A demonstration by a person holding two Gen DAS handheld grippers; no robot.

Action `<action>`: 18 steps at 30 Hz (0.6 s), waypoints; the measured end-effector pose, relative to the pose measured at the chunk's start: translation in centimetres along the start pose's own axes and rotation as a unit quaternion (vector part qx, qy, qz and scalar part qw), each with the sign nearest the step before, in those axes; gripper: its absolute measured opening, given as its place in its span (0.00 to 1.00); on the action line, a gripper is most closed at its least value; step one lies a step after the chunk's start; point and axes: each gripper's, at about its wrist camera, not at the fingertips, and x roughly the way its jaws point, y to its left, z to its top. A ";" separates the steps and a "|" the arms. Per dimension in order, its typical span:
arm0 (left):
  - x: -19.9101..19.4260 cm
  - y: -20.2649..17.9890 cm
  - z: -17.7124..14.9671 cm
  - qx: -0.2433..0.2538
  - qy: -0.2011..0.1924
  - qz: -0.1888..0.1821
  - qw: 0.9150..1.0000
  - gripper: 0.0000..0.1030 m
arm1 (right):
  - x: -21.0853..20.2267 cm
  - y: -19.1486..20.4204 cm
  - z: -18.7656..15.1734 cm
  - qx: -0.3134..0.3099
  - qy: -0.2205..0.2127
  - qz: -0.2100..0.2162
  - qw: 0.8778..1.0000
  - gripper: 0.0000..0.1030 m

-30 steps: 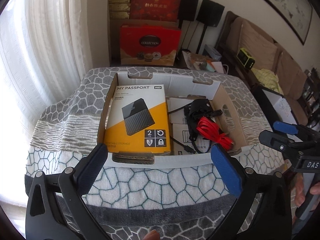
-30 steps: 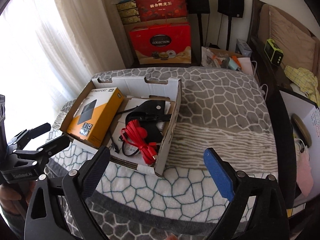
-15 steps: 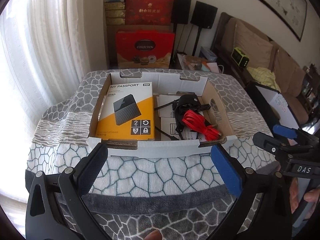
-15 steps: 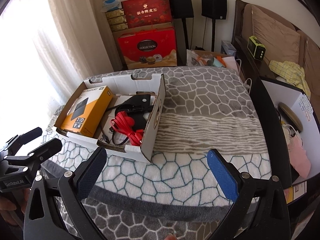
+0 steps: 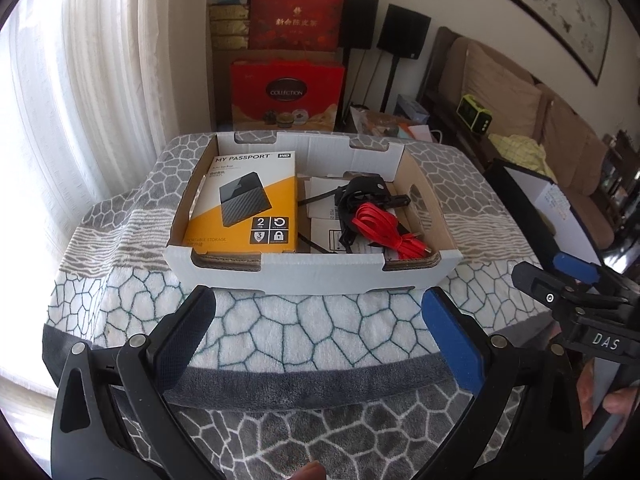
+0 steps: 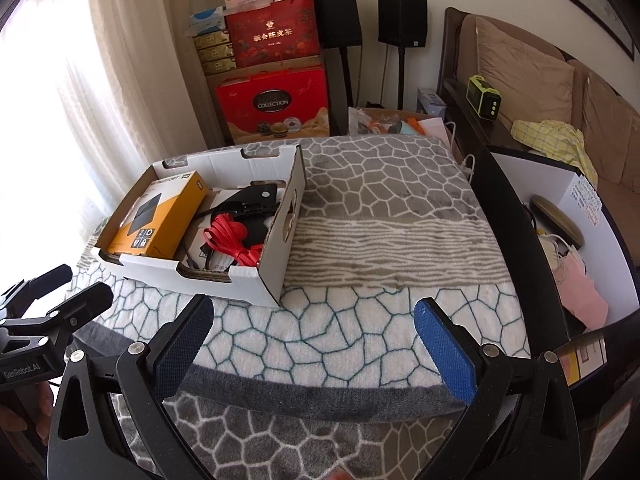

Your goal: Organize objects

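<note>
Underneath everything lies a grey-and-white patterned blanket (image 5: 280,336) spread over the table, in a living room with a curtained window, a brown sofa (image 6: 532,72) and two black speakers. One white cardboard tray (image 5: 320,276) sits on it, holding one orange hard-drive box (image 5: 248,208), one red cable (image 5: 384,232) and a black strap. Both the left gripper (image 5: 320,332) and right gripper (image 6: 314,334) hover wide open and empty, short of the tray.

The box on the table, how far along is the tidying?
Done, it seems: the orange drive pack, red cable and black cable lie in the box. In hand: nothing; the left gripper and right gripper are open and short of it. Left: nothing loose shows on the cloth.
</note>
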 end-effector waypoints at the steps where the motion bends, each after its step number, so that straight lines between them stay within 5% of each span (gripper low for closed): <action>1: 0.0 -0.1 -0.1 0.001 0.000 0.001 1.000 1.00 | -0.1 -0.1 -0.1 0.002 -0.001 0.000 1.000 0.99; 9: 0.3 1.1 0.7 0.002 -0.008 0.023 1.000 1.00 | 0.8 -0.4 0.4 0.004 0.009 0.017 1.000 0.98; 15: 2.3 6.6 3.4 -0.033 -0.007 0.059 0.998 0.98 | 4.5 -0.1 2.7 0.015 0.046 0.051 0.998 0.95; 18: 3.9 9.9 4.4 -0.073 0.011 0.043 0.996 0.89 | 6.4 0.0 3.9 0.022 0.057 0.057 0.997 0.88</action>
